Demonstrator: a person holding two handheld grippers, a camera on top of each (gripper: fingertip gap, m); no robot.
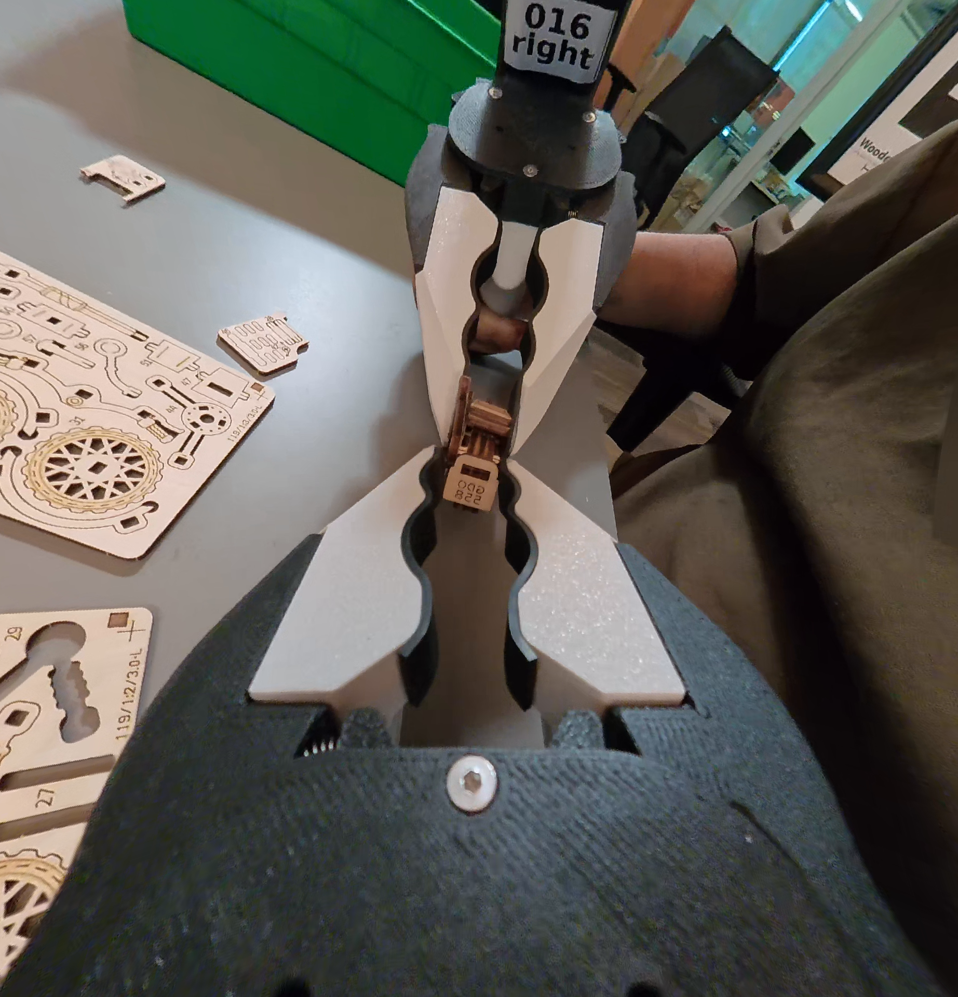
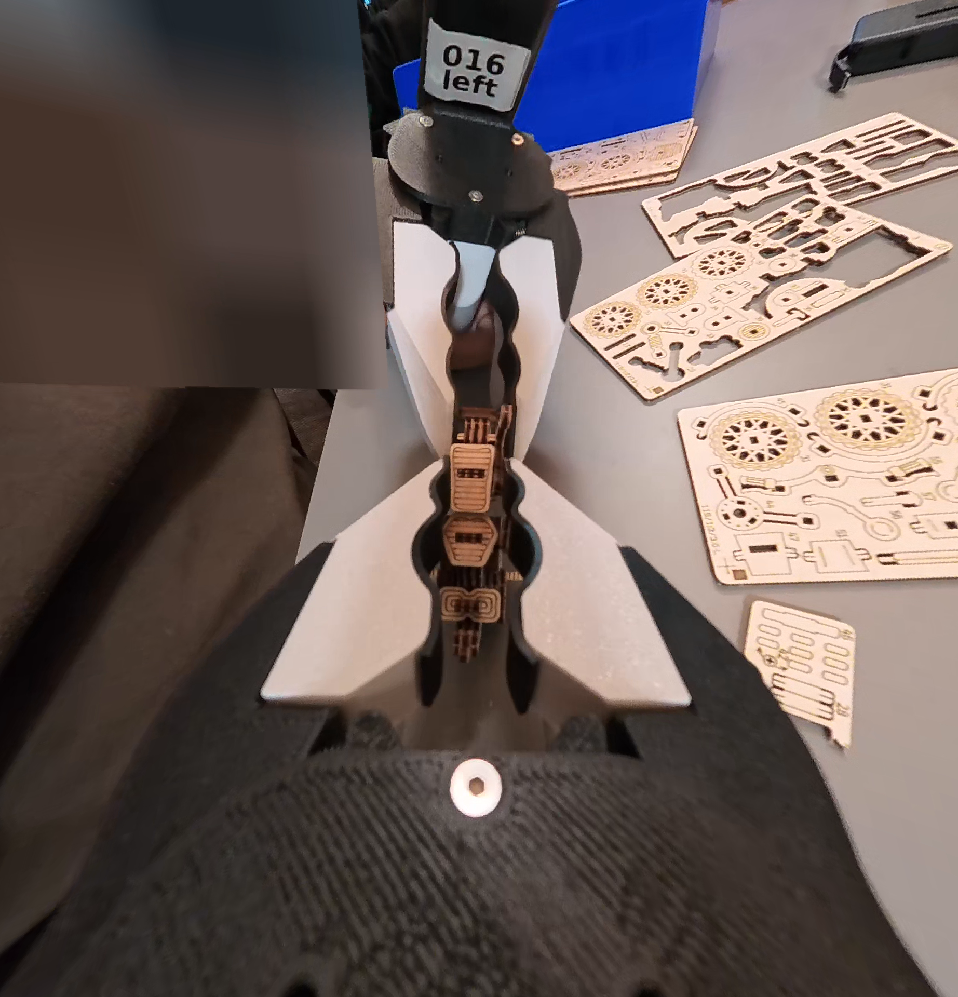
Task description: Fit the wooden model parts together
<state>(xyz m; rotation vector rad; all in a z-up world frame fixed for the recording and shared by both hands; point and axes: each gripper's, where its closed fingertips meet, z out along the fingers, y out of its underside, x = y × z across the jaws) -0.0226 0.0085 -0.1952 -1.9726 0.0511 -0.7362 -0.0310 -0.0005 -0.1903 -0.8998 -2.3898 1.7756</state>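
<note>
A small wooden model assembly (image 2: 470, 545) of layered brown slats with three pale engraved plates is held in the air between the two grippers, which meet tip to tip. My right gripper (image 2: 474, 466) is shut on it, and the assembly runs back between its fingers. In the left wrist view my left gripper (image 1: 474, 466) is shut on a pale engraved plate (image 1: 471, 485) at the end of the assembly (image 1: 479, 426). The right gripper (image 1: 479, 437) comes in from above there. The left gripper (image 2: 476, 450) comes in from above in the right wrist view.
Laser-cut wooden part sheets lie on the grey table (image 1: 304, 243): two on my left (image 1: 115, 431) (image 1: 61, 701) and several on my right (image 2: 843, 485) (image 2: 762, 291). Loose cut pieces (image 1: 263, 342) (image 1: 123, 178) (image 2: 800, 663) lie nearby. A green box (image 1: 331, 65) and a blue box (image 2: 627, 70) stand at the back. A person's arm (image 1: 681, 280) is close. Less than 4 cm separates the two grippers' tips.
</note>
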